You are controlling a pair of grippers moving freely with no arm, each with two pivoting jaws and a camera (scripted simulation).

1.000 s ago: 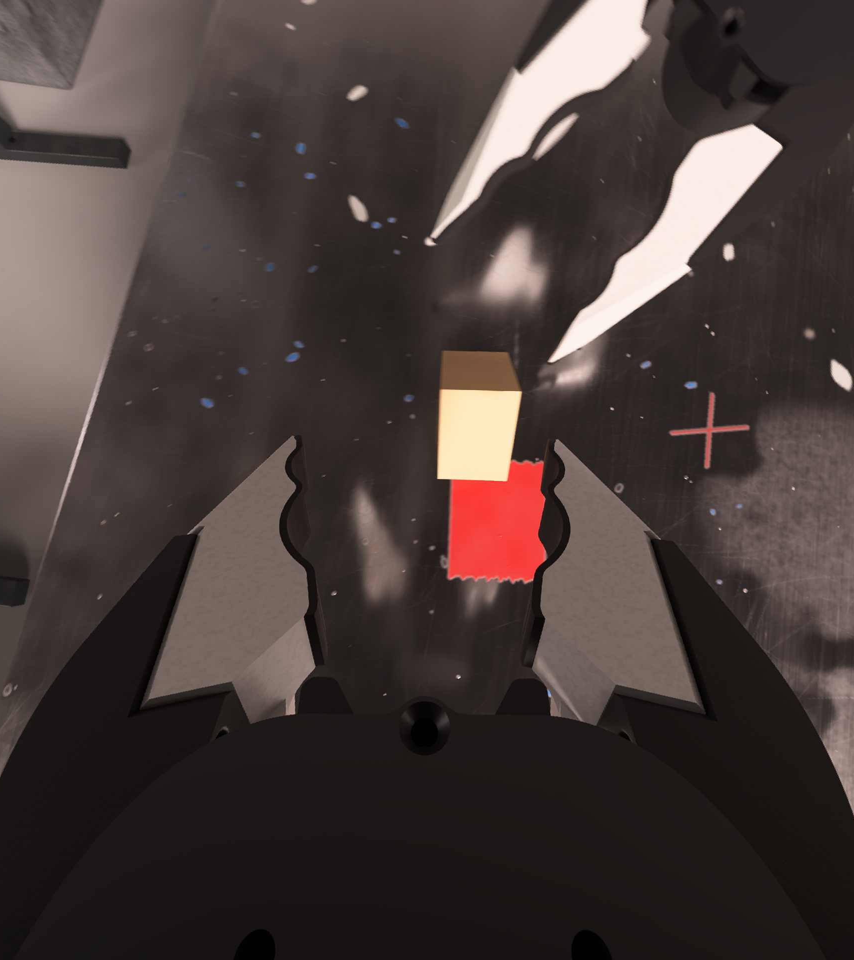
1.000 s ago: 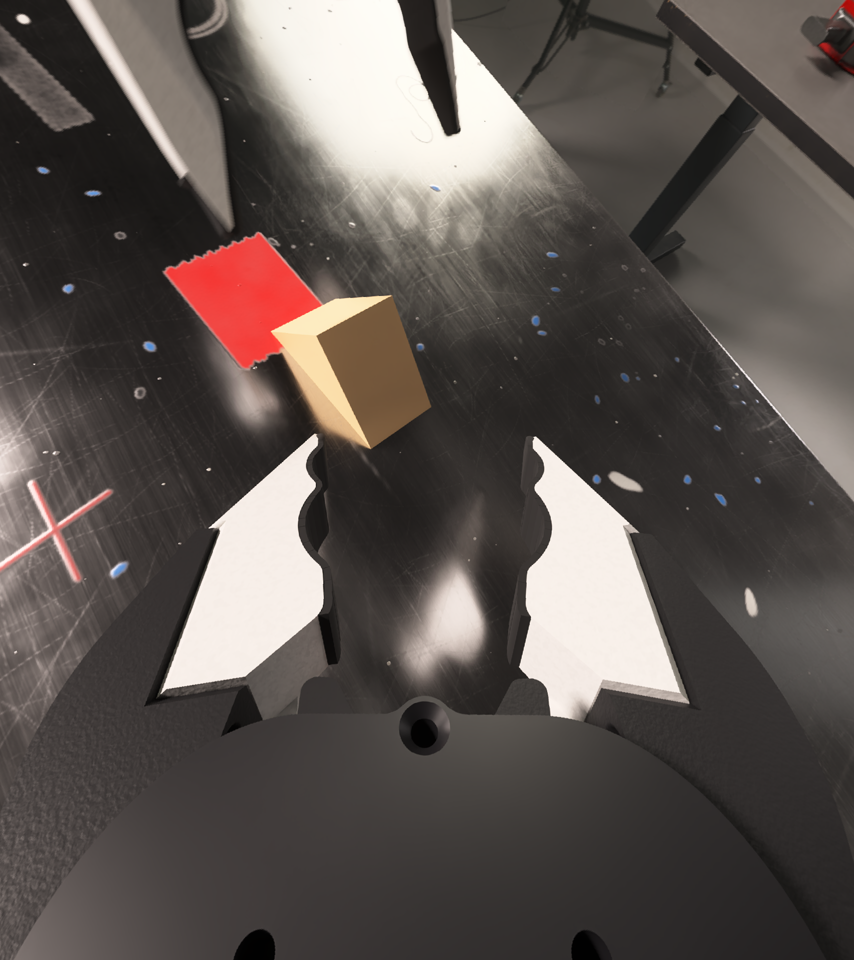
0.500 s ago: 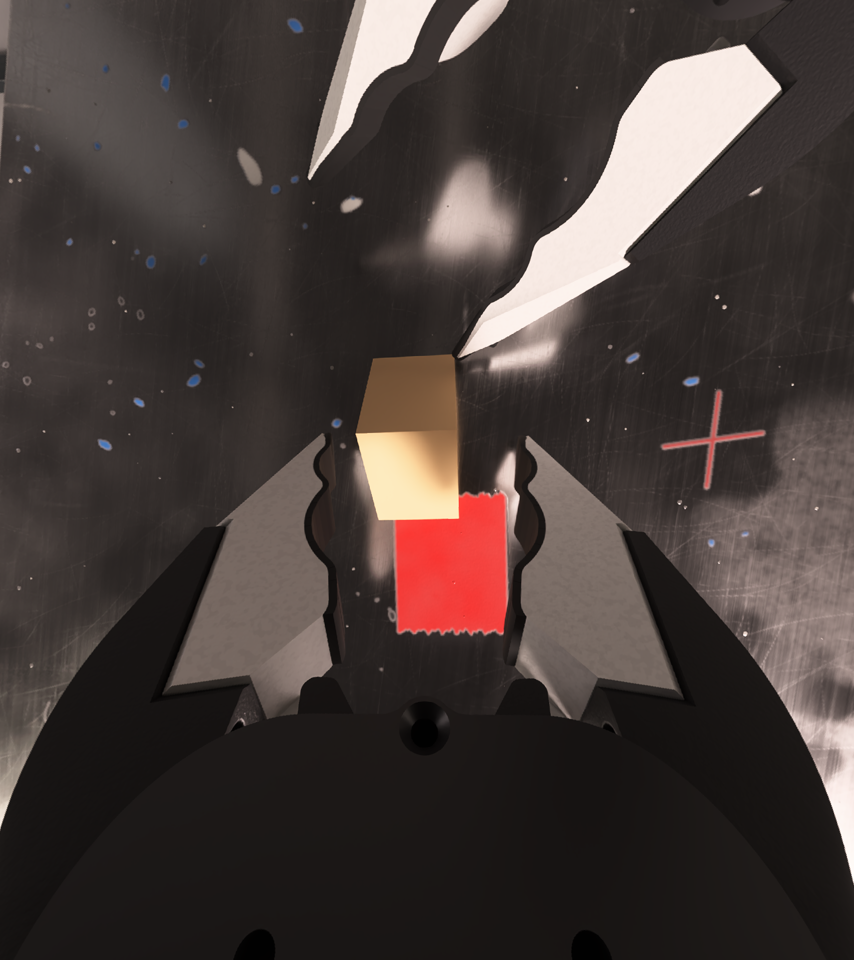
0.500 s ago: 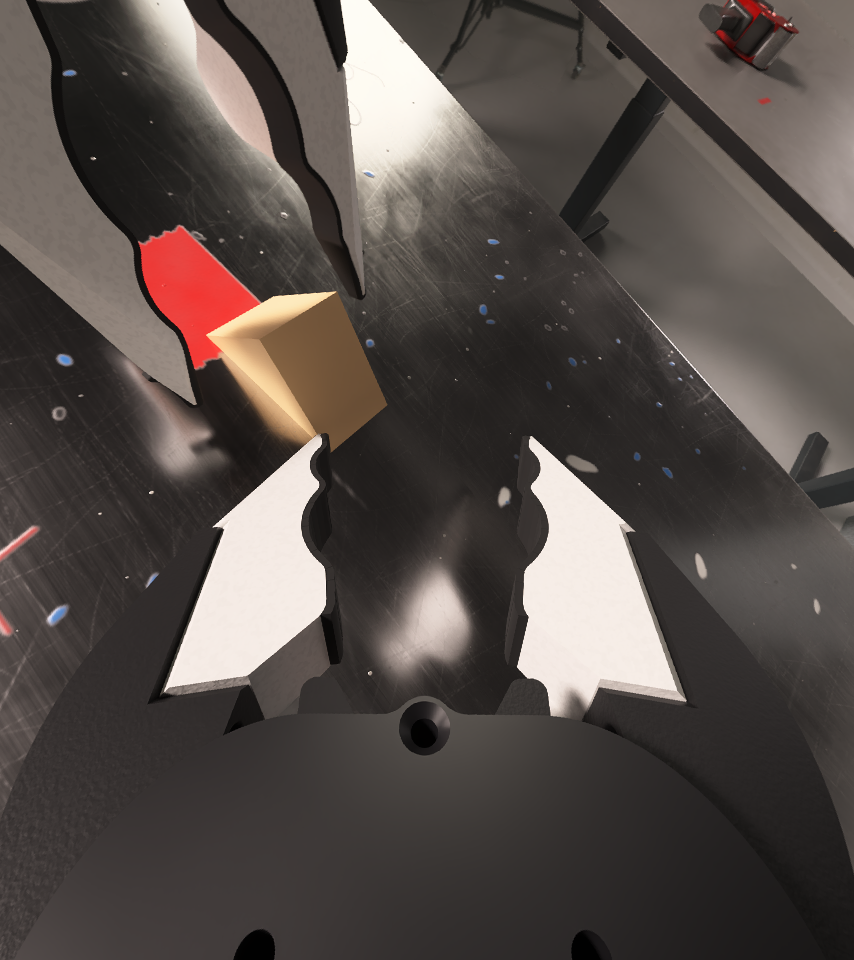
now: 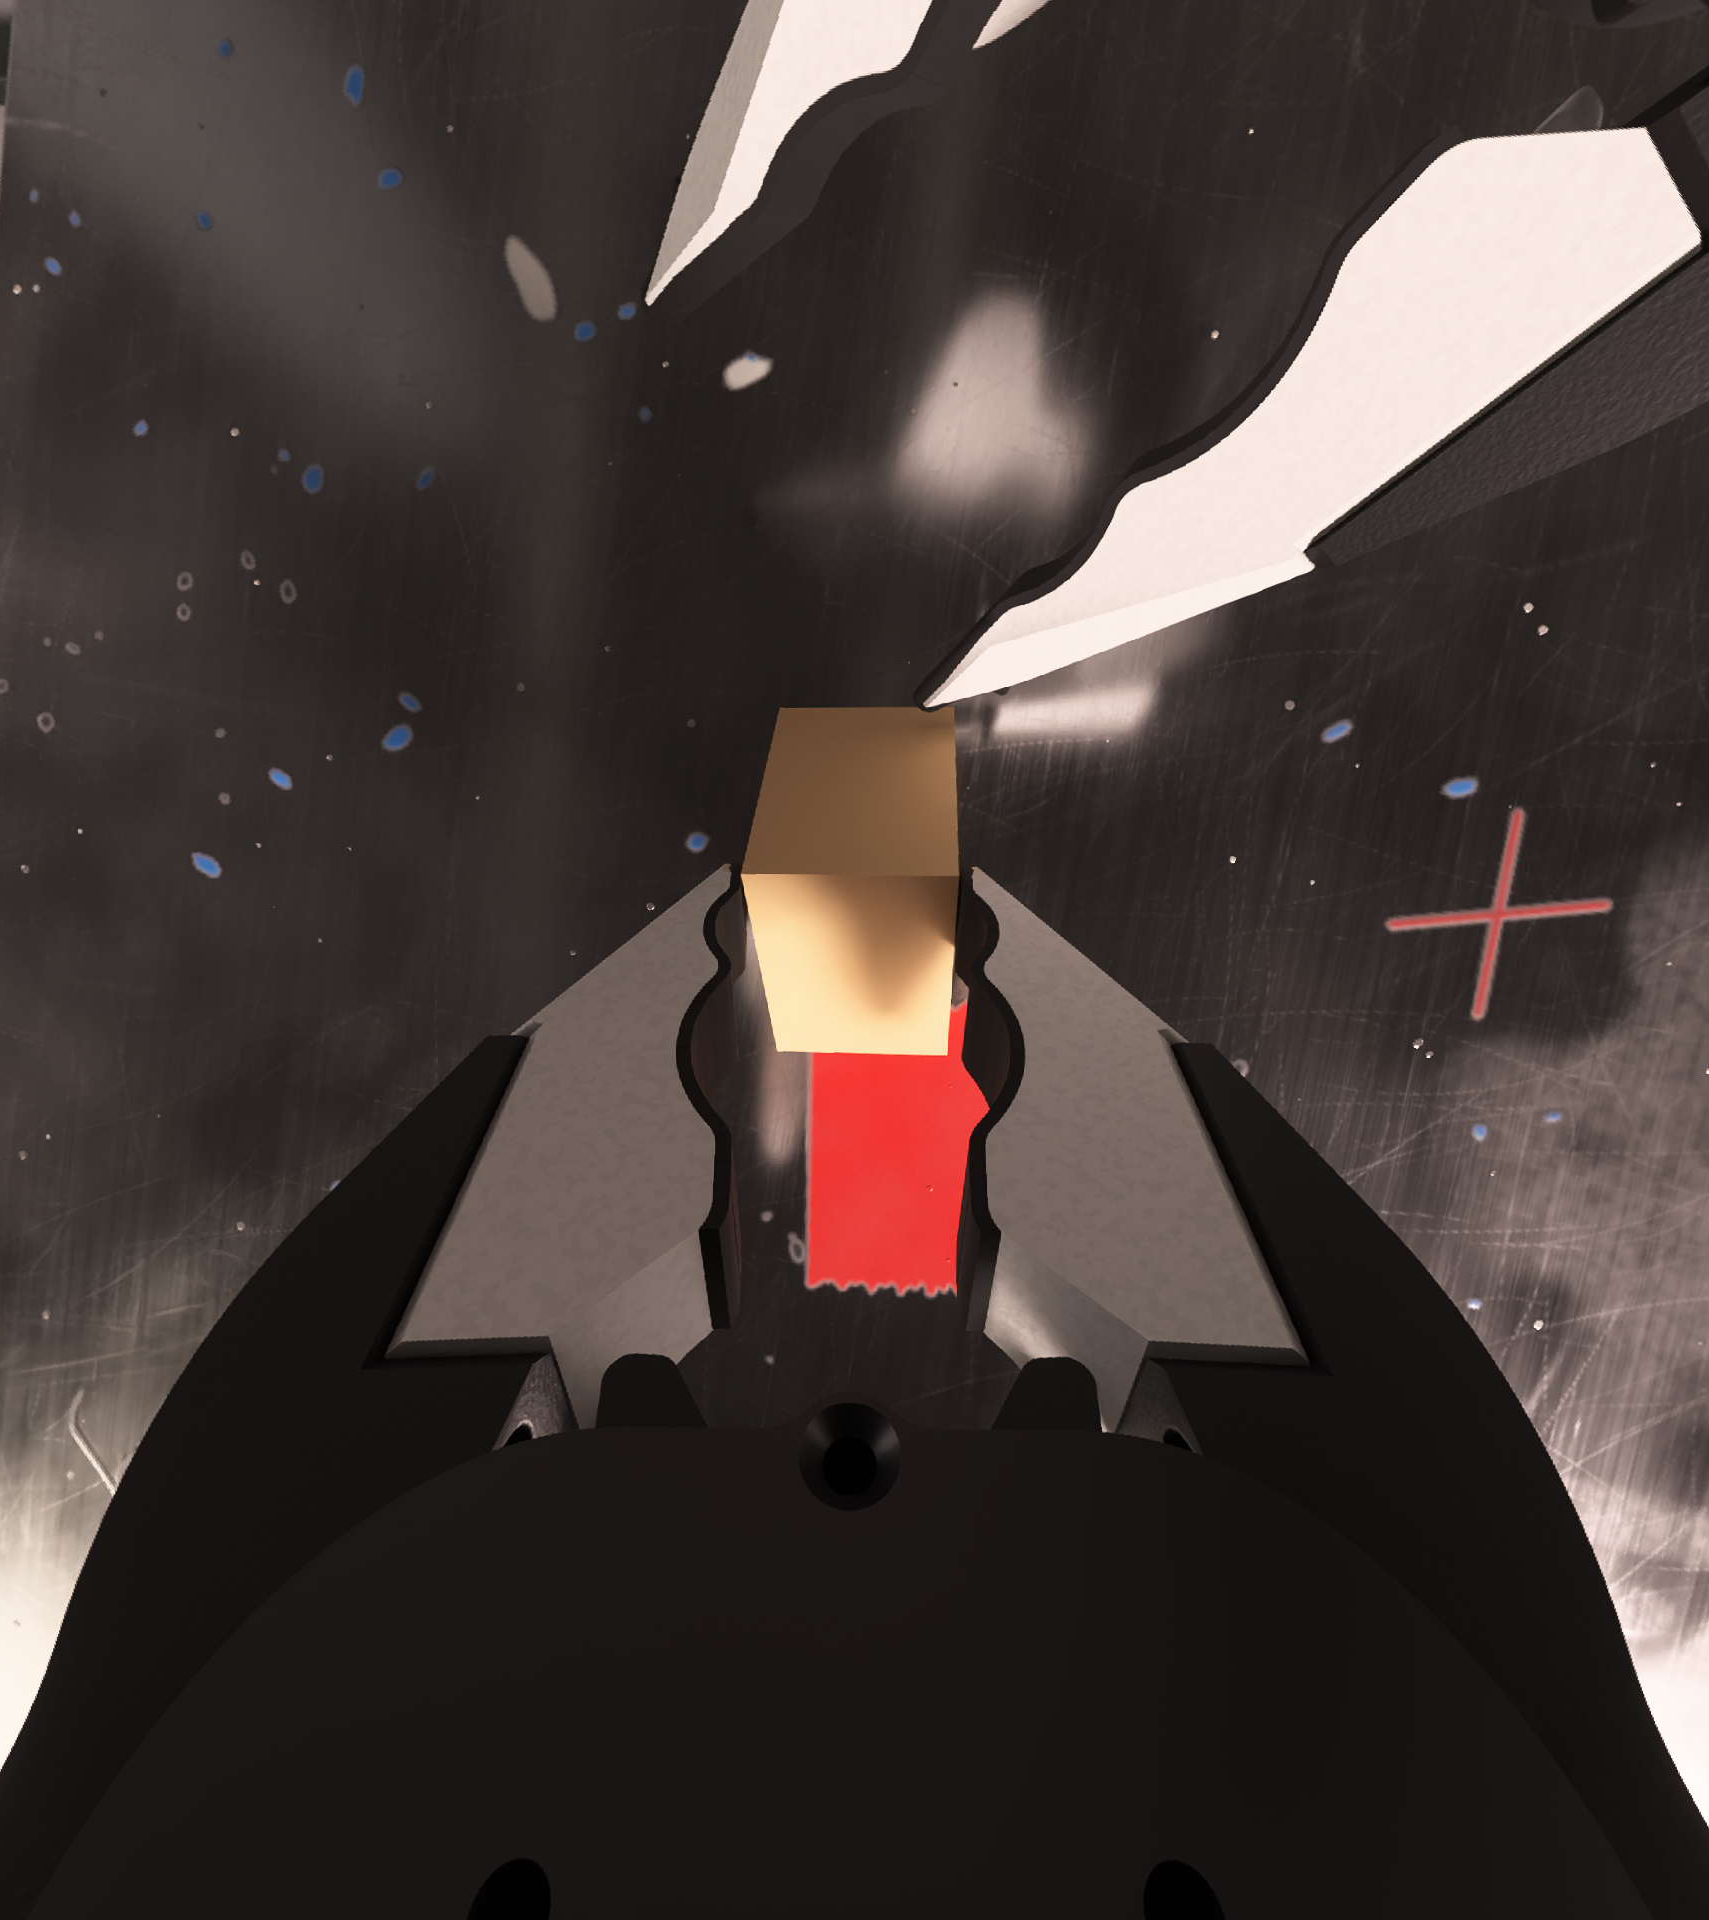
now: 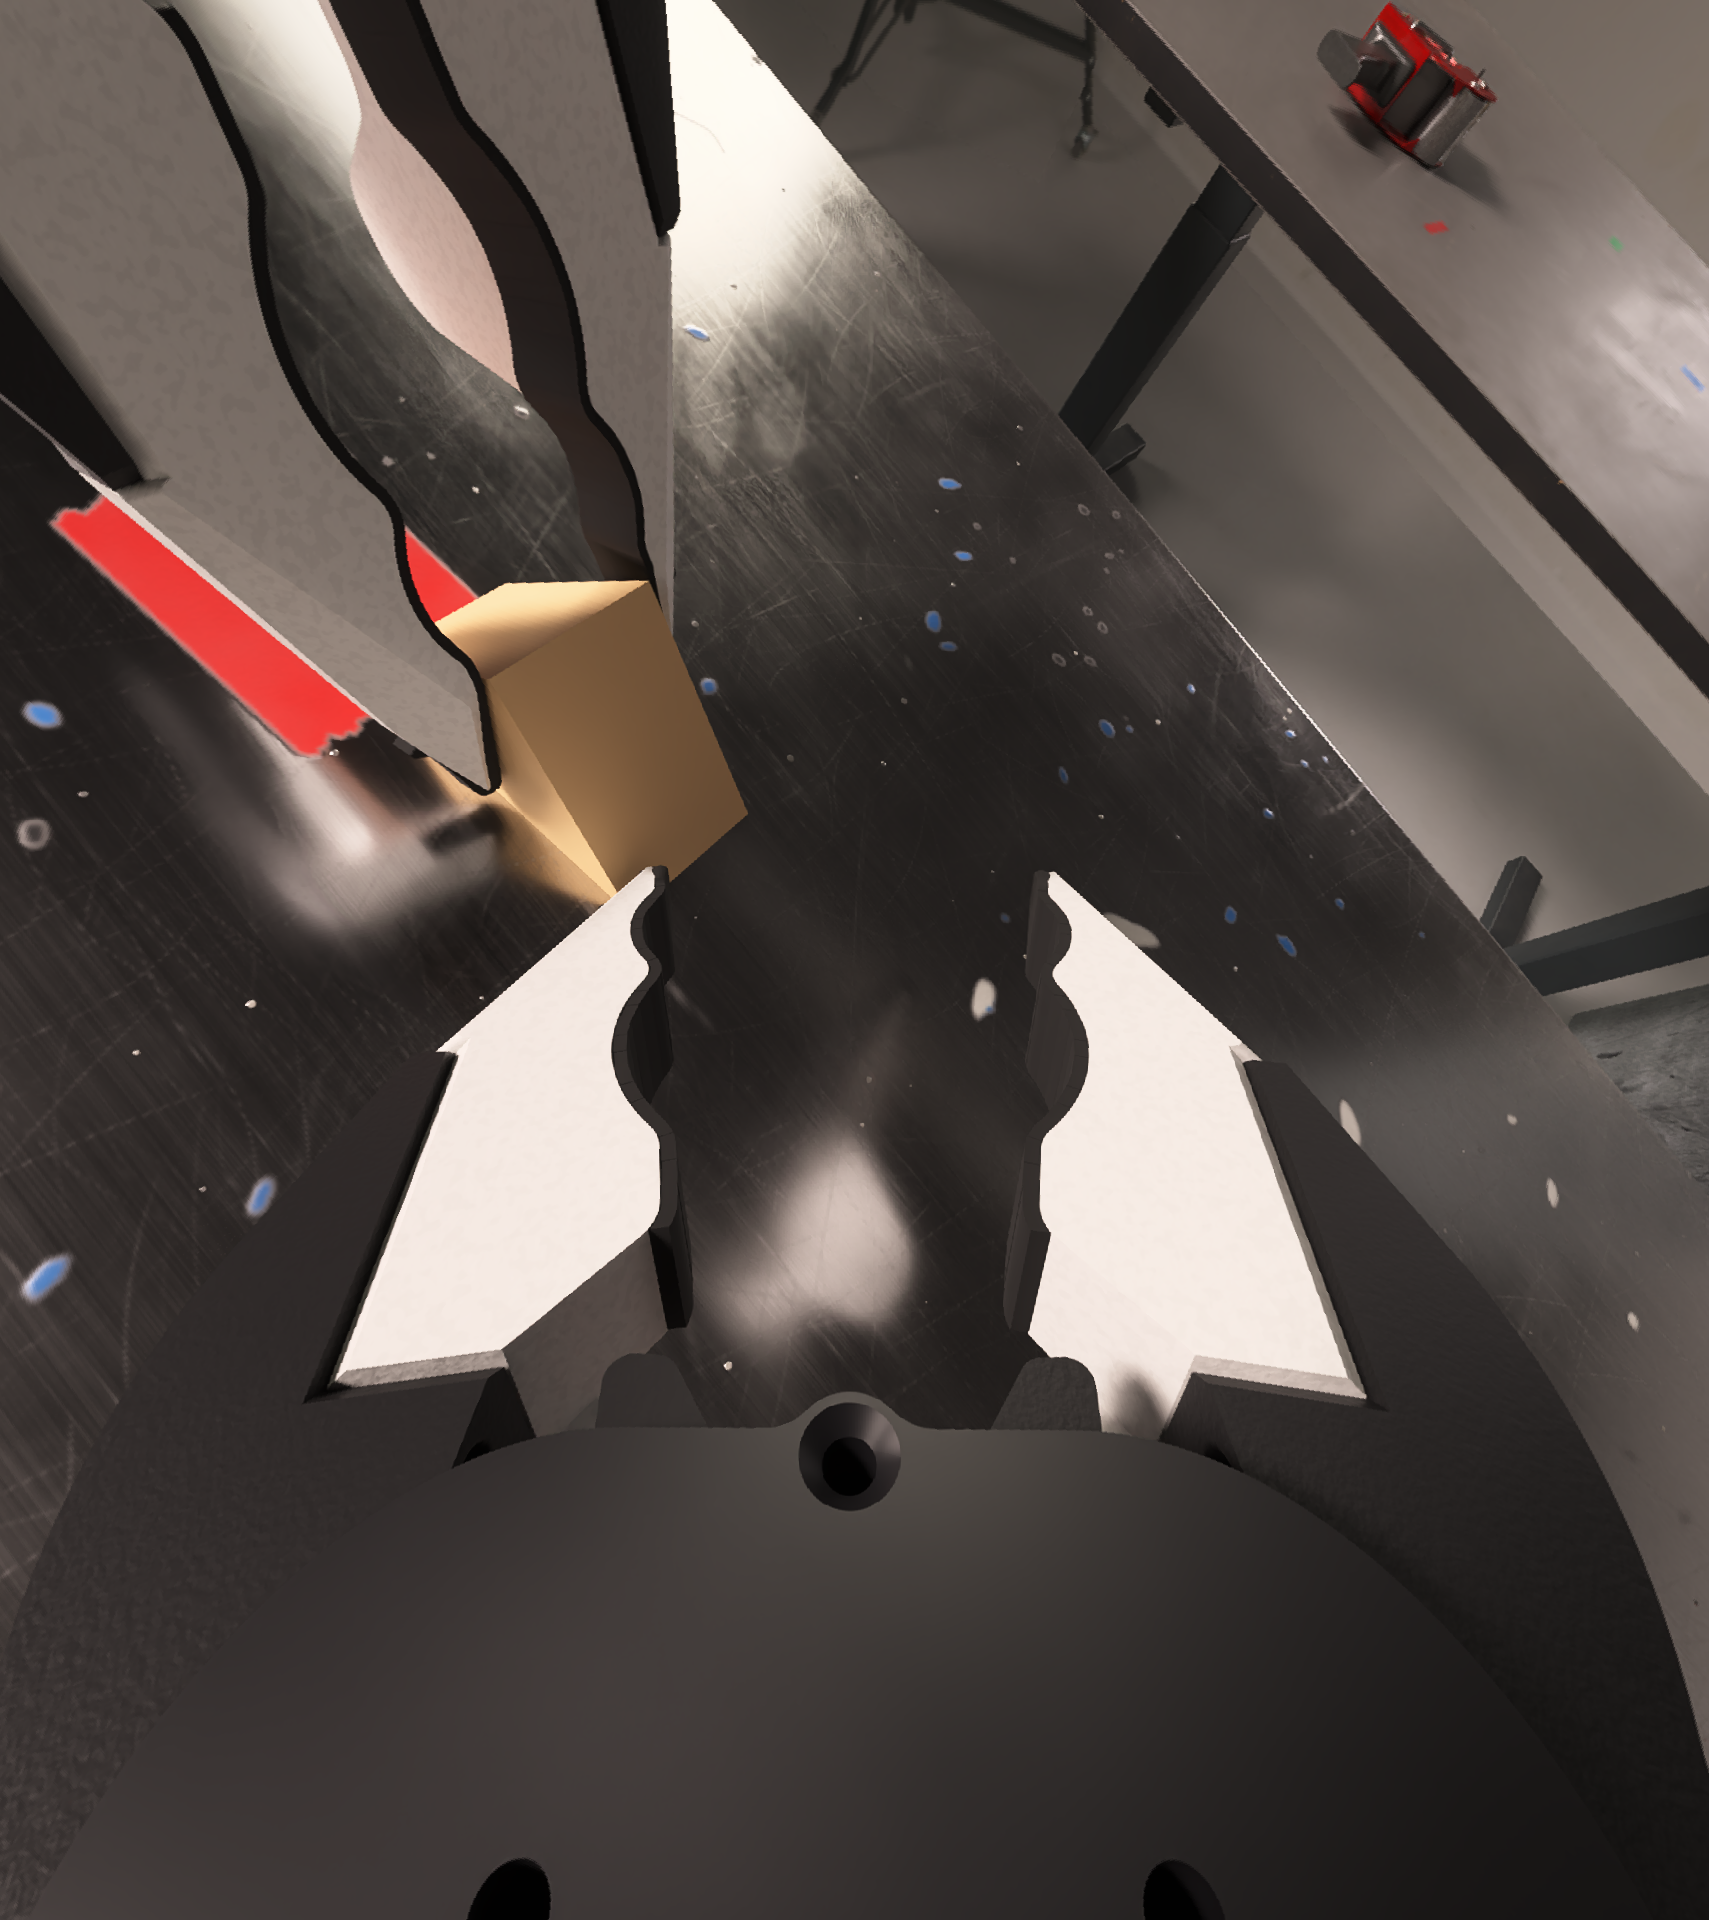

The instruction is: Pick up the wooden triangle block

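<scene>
- The scratched, dark metal table (image 5: 330,935), flecked with blue and white spots, carries everything; the landmark on it is the tan wooden triangle block (image 5: 855,894).
- The left gripper (image 5: 850,883) reaches over the table with its grey fingertips on either side of the wooden triangle block; its jaws are closed to the block's width and touch both side faces.
- The right gripper (image 6: 850,883) is just beyond the block, jaws apart and holding nothing, one white fingertip (image 5: 975,675) touching the block's far top corner.
- A flat red rectangular patch (image 5: 881,1174) lies on the table just beside the block, partly under the left gripper.
- A thin red cross mark (image 5: 1494,914) is painted to the block's right, well apart.
</scene>
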